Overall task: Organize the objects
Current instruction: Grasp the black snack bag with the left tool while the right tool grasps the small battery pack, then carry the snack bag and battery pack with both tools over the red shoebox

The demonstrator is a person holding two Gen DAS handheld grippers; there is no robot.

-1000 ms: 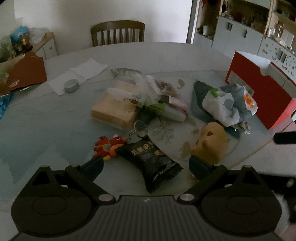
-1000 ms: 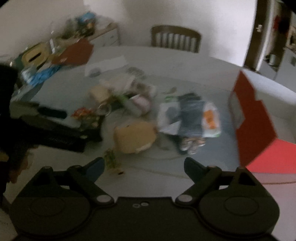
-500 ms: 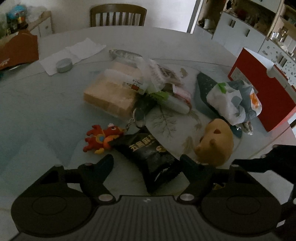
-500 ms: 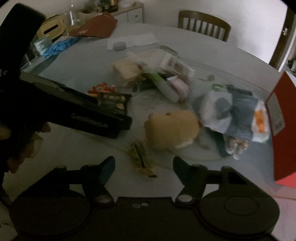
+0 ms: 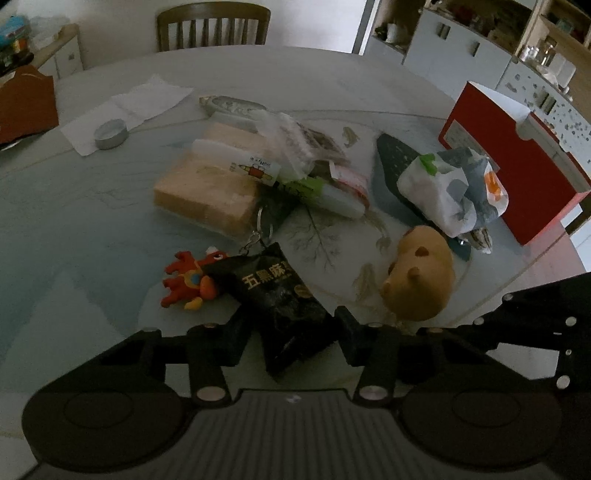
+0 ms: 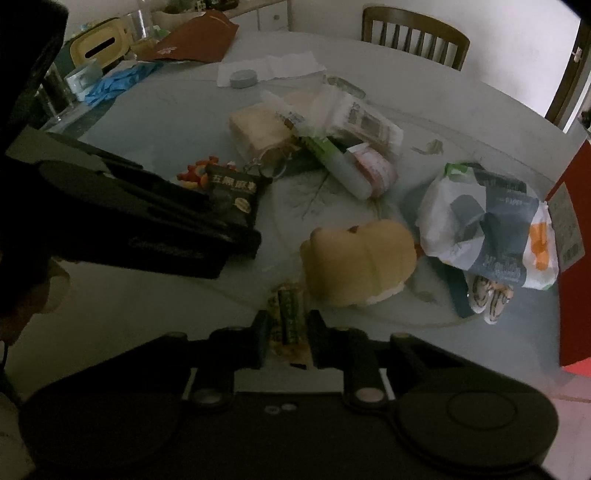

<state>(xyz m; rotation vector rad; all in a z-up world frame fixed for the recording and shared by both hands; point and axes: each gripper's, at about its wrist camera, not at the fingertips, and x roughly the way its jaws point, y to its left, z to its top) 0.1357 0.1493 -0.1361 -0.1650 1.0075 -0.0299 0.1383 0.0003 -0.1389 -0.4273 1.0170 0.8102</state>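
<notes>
A black snack packet (image 5: 273,295) lies on the round table between the fingers of my left gripper (image 5: 291,336), which has narrowed around its near end. The packet also shows in the right wrist view (image 6: 236,192) beside the left gripper's body. My right gripper (image 6: 287,332) has its jaws close on both sides of a small green and yellow snack bar (image 6: 287,314) at the table's near edge. A tan hamster plush (image 5: 421,277) lies just beyond it and shows in the right wrist view (image 6: 358,262). A red box (image 5: 513,173) stands at the right.
An orange dragon keychain (image 5: 188,284), a tan block (image 5: 207,192), a white tube (image 5: 332,199), wrapped packets (image 5: 303,144) and a printed plastic bag (image 5: 454,188) lie mid-table. A tape roll (image 5: 110,133) sits on paper at far left. A chair (image 5: 213,26) stands behind.
Both grippers have moved forward and down and their jaws have narrowed: the left around the black packet, the right around the small snack bar.
</notes>
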